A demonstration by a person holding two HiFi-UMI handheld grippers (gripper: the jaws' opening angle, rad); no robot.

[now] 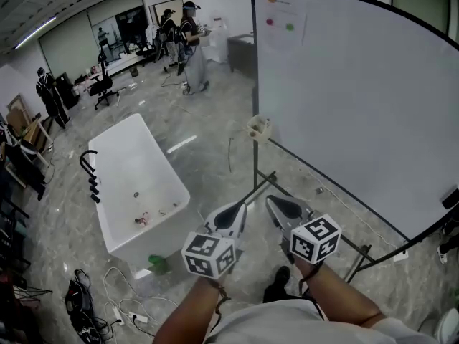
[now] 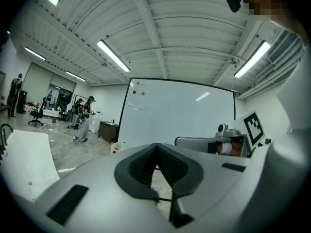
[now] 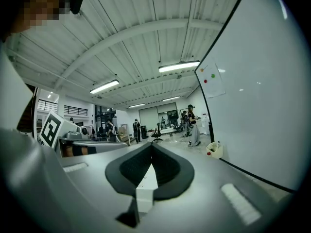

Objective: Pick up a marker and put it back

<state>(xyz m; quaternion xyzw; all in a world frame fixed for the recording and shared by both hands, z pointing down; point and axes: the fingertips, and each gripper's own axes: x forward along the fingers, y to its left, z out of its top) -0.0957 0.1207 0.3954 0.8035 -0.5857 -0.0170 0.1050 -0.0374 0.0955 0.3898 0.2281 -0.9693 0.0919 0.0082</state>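
A big whiteboard point(image 1: 358, 99) on a black stand fills the right of the head view. A small white basket point(image 1: 258, 129) hangs at its left edge, also seen in the left gripper view as the basket point(image 2: 116, 147) and in the right gripper view as the basket point(image 3: 214, 150). Something red shows in it, but no single marker can be made out. My left gripper point(image 1: 242, 206) and right gripper point(image 1: 272, 201) are held side by side low in front of me, short of the board. The left gripper point(image 2: 156, 145) and the right gripper point(image 3: 151, 145) are both shut with nothing between their jaws.
A white bathtub point(image 1: 136, 185) stands on the marble floor to the left, with cables point(image 1: 107, 299) lying near it. The board's stand legs point(image 1: 358, 260) reach across the floor ahead. Coloured magnets point(image 1: 289, 26) and a sheet sit at the board's top left. People point(image 1: 190, 41) stand far back.
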